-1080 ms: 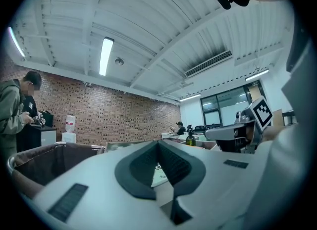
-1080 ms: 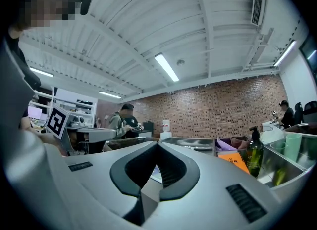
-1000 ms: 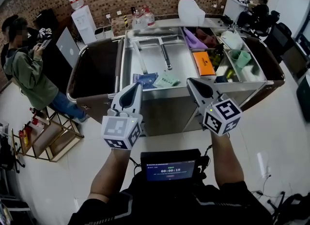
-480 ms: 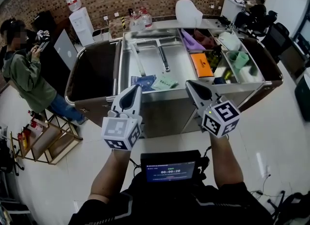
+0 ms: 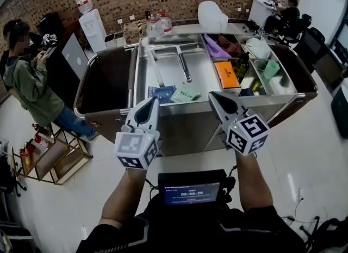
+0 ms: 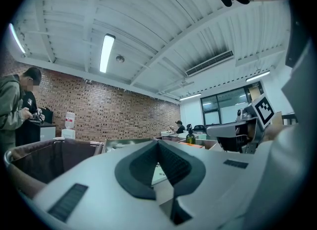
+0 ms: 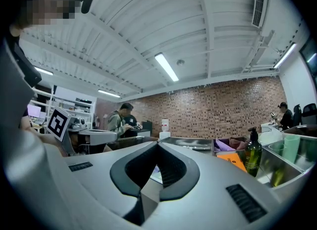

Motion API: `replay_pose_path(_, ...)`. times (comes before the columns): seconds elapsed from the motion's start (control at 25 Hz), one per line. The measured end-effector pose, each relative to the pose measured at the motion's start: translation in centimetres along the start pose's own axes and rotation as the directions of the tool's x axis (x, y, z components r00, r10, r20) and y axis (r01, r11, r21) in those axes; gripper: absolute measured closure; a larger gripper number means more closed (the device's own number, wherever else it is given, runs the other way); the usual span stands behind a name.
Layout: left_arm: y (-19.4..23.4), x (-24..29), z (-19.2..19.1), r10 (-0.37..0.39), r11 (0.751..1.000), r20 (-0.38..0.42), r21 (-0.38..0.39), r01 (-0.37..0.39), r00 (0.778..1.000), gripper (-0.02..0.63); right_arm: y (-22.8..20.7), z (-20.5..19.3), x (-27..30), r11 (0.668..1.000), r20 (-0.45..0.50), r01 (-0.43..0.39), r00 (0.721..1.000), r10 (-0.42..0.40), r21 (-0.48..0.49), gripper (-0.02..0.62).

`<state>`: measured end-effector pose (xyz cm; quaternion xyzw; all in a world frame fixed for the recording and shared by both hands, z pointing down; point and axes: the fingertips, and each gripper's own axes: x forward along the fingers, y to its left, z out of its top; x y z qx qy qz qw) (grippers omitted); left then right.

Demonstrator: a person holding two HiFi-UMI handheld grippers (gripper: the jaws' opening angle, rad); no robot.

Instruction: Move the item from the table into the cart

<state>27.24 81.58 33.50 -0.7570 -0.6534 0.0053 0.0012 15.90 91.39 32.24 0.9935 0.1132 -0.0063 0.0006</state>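
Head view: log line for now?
left tool: shut, empty | right tool: shut, empty | both before cart | green packet untouched

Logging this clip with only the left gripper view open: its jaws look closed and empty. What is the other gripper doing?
Observer: The right gripper is shut too, with nothing between its jaws.
Operator: What lies on the steel surface ahead of them?
Observer: A blue packet and a pale green packet lie flat, side by side, near the front edge of the steel tray.
Operator: And off to the right of that tray?
Observer: Open compartments; one holds a purple item, another further right a green cup.
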Motion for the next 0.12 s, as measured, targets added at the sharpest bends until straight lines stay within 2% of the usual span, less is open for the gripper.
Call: replay_pose_path(0.12, 0.49, -0.52, -0.16, 0.002, 1.0, -0.006, 0.0, -0.002, 1.0, 0.606, 0.51, -0.24, 0.17, 1.0, -0.006, 0.002, 1.0, -0.002, 0.007, 0.595)
